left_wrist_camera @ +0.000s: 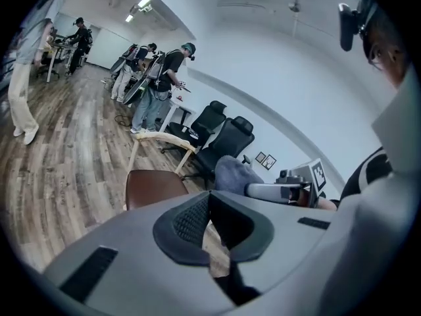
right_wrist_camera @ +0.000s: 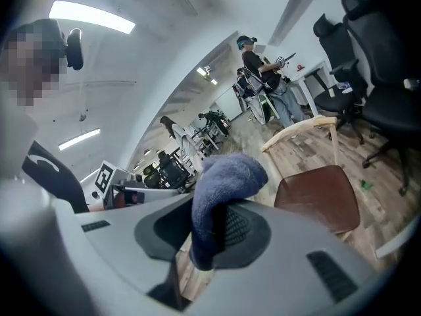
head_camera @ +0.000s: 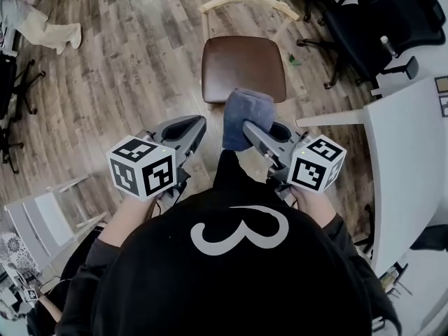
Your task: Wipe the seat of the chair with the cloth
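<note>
A wooden chair with a brown seat (head_camera: 243, 67) stands on the floor ahead of me, also seen as the seat (left_wrist_camera: 154, 186) and seat (right_wrist_camera: 318, 196) in the gripper views. A blue-grey cloth (head_camera: 245, 116) hangs folded in front of the seat's near edge, held up in the air. My right gripper (head_camera: 246, 128) is shut on the cloth (right_wrist_camera: 220, 189). My left gripper (head_camera: 199, 124) is level with it to the left, with its jaws closed together and nothing between them. The cloth (left_wrist_camera: 233, 175) shows past the left gripper (left_wrist_camera: 209, 209).
Black office chairs (head_camera: 364, 26) stand at the back right beside a white table (head_camera: 409, 159). A white folding frame (head_camera: 49, 219) leans at the lower left. Several people (left_wrist_camera: 154, 84) work at benches farther down the room. Wood floor (head_camera: 126, 54) surrounds the chair.
</note>
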The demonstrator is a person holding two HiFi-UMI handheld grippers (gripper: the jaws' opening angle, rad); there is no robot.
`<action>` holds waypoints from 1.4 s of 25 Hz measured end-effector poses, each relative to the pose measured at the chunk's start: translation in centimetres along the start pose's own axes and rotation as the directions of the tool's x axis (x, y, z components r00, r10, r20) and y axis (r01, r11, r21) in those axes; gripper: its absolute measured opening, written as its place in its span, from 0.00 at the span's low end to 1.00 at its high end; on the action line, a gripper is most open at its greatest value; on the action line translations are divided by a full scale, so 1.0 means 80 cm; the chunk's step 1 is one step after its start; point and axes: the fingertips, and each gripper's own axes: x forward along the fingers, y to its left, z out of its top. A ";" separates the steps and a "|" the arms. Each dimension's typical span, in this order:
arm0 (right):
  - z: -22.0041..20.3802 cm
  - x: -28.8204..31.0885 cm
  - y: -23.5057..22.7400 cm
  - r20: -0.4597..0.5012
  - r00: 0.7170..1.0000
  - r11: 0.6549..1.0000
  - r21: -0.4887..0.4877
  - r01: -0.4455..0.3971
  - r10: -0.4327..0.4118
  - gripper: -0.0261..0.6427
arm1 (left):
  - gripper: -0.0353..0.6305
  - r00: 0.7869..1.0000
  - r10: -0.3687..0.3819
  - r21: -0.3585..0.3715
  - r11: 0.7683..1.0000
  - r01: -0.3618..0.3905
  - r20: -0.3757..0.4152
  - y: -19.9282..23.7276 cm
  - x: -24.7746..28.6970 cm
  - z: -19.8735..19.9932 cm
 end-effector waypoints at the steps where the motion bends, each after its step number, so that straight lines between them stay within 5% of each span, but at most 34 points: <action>1: 0.010 0.007 -0.015 -0.008 1.000 1.000 0.011 -0.008 0.008 0.16 | 0.07 1.000 -0.002 -0.012 1.000 0.002 -0.001 0.005 0.014 0.012; 10: 0.100 0.062 -0.127 -0.049 0.997 0.998 0.014 -0.059 0.059 0.16 | 0.07 1.000 0.025 -0.045 0.999 -0.024 0.018 0.043 0.118 0.108; 21: 0.097 0.122 -0.175 -0.108 0.993 0.996 0.080 -0.047 0.056 0.16 | 0.07 0.994 0.106 -0.089 0.990 -0.107 -0.012 0.131 0.137 0.119; 35: 0.093 0.224 -0.253 -0.148 0.988 0.979 0.194 0.062 -0.033 0.16 | 0.07 0.989 0.090 -0.163 0.981 -0.108 -0.118 0.288 0.208 0.119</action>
